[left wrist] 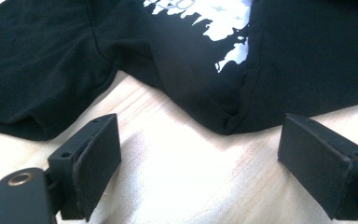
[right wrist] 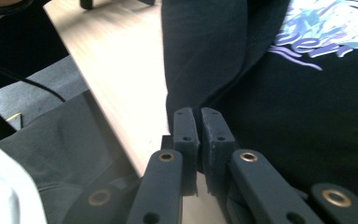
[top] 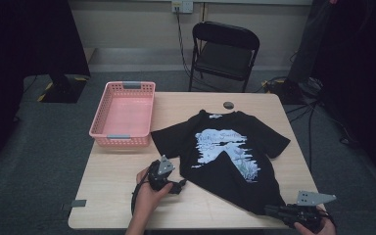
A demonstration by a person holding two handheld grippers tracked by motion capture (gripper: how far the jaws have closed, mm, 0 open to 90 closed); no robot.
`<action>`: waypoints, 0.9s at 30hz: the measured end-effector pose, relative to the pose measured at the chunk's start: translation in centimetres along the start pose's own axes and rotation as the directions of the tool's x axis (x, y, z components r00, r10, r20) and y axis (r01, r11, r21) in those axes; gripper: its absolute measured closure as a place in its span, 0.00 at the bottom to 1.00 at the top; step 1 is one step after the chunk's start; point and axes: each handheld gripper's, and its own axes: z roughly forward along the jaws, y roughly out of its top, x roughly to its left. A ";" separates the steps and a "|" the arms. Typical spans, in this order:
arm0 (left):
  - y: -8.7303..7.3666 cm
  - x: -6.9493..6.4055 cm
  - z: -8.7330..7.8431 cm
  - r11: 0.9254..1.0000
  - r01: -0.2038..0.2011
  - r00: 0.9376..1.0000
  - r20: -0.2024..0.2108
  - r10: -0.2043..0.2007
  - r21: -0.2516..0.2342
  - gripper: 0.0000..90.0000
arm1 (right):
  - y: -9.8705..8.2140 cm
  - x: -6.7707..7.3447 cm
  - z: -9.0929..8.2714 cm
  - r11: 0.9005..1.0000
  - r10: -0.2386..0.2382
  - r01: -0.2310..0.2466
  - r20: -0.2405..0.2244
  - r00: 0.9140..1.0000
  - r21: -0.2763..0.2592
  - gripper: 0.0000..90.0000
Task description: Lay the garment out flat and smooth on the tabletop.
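1. We see a black T-shirt (top: 235, 152) with a pale blue print spread across the middle of a light wooden table (top: 112, 186), collar toward the far edge.
2. The right gripper (top: 274, 211) sits at the near right corner of the table — its jaws are pinched together on the shirt's bottom hem, a fold of black cloth rising from between the pads in the right gripper view.
3. The left gripper (top: 178, 186) rests near the front edge, just beside the shirt's near left side; in the left gripper view its jaws stand wide apart over bare wood, grasping nothing, with the shirt's edge lying just ahead of them.
4. A pink basket (top: 122, 139) stands at the table's far left corner — apart from the shirt's sleeve.
5. A black folding chair (top: 225, 54) stands beyond the table.
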 end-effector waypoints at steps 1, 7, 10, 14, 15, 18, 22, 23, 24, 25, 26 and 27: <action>0.0 0.0 0.0 1.000 0.000 1.000 0.000 0.000 0.000 0.14 | 0.0 0.1 -0.2 1.000 -0.006 0.006 0.004 1.000 -0.007 0.89; 0.0 0.0 0.0 1.000 0.001 1.000 -0.001 -0.001 0.000 0.14 | 1.6 -1.0 -1.3 0.995 0.022 -0.012 0.093 0.995 -0.104 0.45; 0.0 0.0 0.1 1.000 0.003 1.000 -0.002 -0.003 -0.001 0.14 | 3.0 -3.4 -1.3 0.994 0.069 -0.050 0.205 0.976 -0.096 0.27; 0.0 0.0 0.1 1.000 0.003 1.000 -0.003 -0.003 -0.001 0.13 | 4.1 -5.8 -0.4 0.997 0.070 -0.060 0.305 0.950 -0.042 0.20; 0.0 0.0 0.1 1.000 0.003 1.000 -0.003 -0.003 0.000 0.13 | 4.3 -6.3 0.0 0.998 0.064 -0.059 0.330 0.942 -0.027 0.19; 0.1 0.0 0.1 1.000 0.003 1.000 -0.003 -0.003 0.001 0.13 | 4.7 -7.7 1.1 0.997 0.063 -0.075 0.360 0.931 0.020 0.15; 0.1 0.0 0.1 1.000 0.003 1.000 -0.003 -0.003 0.001 0.13 | 4.7 -8.6 2.4 0.994 0.043 -0.080 0.404 0.914 0.075 0.15; 0.1 0.0 0.1 1.000 0.003 1.000 -0.003 -0.003 0.001 0.13 | 4.6 -8.8 2.6 0.994 0.044 -0.081 0.398 0.916 0.077 0.15; 0.1 0.0 0.1 1.000 0.003 1.000 -0.003 -0.003 0.001 0.13 | 4.5 -8.9 2.8 0.993 0.038 -0.080 0.403 0.914 0.088 0.15; 0.1 0.0 0.1 1.000 0.003 1.000 -0.003 -0.003 0.001 0.13 | 4.5 -8.9 3.1 0.992 0.020 -0.070 0.411 0.911 0.105 0.15; 0.1 0.1 0.1 1.000 0.003 1.000 -0.003 -0.003 0.001 0.13 | 4.4 -8.8 3.3 0.990 -0.002 -0.057 0.424 0.906 0.127 0.14; 0.1 0.1 0.1 1.000 0.003 1.000 -0.003 -0.003 0.001 0.13 | 4.3 -8.8 3.5 0.989 -0.012 -0.051 0.428 0.904 0.137 0.13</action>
